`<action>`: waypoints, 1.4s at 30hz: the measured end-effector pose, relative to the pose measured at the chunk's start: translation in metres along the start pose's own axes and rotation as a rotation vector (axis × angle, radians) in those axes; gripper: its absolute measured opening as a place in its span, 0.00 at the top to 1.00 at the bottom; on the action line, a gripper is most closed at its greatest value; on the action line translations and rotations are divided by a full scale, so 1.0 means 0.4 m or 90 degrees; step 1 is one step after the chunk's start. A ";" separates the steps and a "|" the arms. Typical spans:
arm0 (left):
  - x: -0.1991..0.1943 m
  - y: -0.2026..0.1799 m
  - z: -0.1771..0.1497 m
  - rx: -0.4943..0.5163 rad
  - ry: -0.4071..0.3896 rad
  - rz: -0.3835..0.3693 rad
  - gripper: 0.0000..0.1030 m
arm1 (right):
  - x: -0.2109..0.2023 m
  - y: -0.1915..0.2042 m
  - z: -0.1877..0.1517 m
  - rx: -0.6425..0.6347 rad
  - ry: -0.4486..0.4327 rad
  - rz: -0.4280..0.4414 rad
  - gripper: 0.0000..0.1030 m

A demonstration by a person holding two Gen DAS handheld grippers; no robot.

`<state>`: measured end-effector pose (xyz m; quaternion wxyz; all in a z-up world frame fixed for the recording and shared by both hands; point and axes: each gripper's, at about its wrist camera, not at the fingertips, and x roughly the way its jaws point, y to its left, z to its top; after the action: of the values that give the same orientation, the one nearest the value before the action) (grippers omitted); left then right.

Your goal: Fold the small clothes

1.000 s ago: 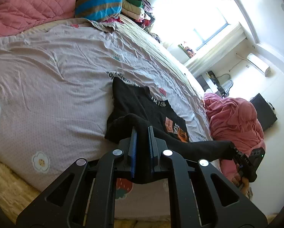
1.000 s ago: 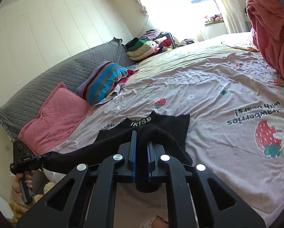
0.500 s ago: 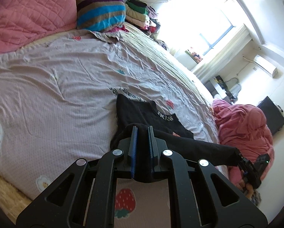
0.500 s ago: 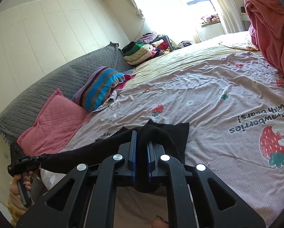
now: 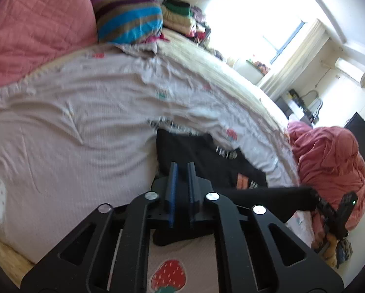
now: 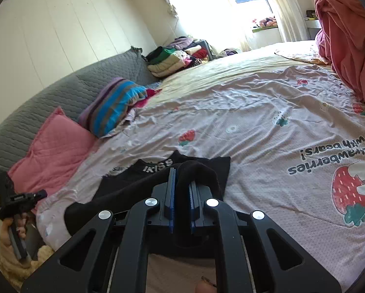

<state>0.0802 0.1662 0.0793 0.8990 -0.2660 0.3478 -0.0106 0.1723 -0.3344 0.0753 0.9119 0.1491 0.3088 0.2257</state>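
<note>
Landmark: we place everything by the black top (image 6: 162,183), which lies on the bed sheet (image 6: 268,127) near its front edge
Top: we see it spread flat at the collar end, white letters on the neckband facing the pillows, orange print on the chest; its near hem is lifted off the sheet and stretched between our two grippers
Left gripper (image 5: 182,171): we have its blue-padded jaws pinched together on a fold of the top's hem, black cloth filling the narrow gap and bunching under the fingers
Right gripper (image 6: 181,178): we have its jaws clamped as well, a hump of the top's cloth rising between the pads and draping over the right one
Other views: from the left camera the right gripper shows at the far end of the taut hem, held by a hand; from the right camera the left gripper shows beyond the top's left end, a hand (image 6: 13,227) round its grip
Beyond the top: pink cushion (image 6: 52,146) and striped pillow (image 6: 111,105) towards the grey headboard (image 6: 67,92); a stack of folded clothes (image 6: 172,58) further off
To the top's right: a strawberry print with lettering on the sheet, and a heap of pink bedding (image 6: 348,36) at the bed's far side
Picture quality: we find the left view blurred, so the small print on the top's chest is unreadable
</note>
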 end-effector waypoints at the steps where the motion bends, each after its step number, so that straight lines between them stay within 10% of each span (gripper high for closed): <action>1: 0.010 0.005 -0.013 -0.002 0.012 -0.001 0.95 | 0.011 -0.003 -0.004 -0.003 0.007 -0.009 0.92; 11: 0.109 0.044 -0.140 0.010 0.130 -0.024 0.52 | 0.080 -0.043 -0.046 0.011 0.042 -0.022 0.90; 14: 0.133 0.028 -0.157 0.031 0.148 -0.020 0.56 | 0.086 -0.046 -0.051 0.014 0.046 -0.021 0.90; 17: 0.152 0.015 -0.159 0.034 0.156 -0.015 0.97 | 0.088 -0.049 -0.052 0.014 0.045 -0.019 0.90; 42: 0.236 -0.002 0.086 -0.023 0.108 0.000 0.98 | 0.232 -0.083 0.049 0.045 0.051 -0.001 0.90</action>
<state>0.1734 0.1626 0.0424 0.8613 -0.2808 0.4225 -0.0269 0.2610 -0.3184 0.0308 0.8931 0.1718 0.3531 0.2196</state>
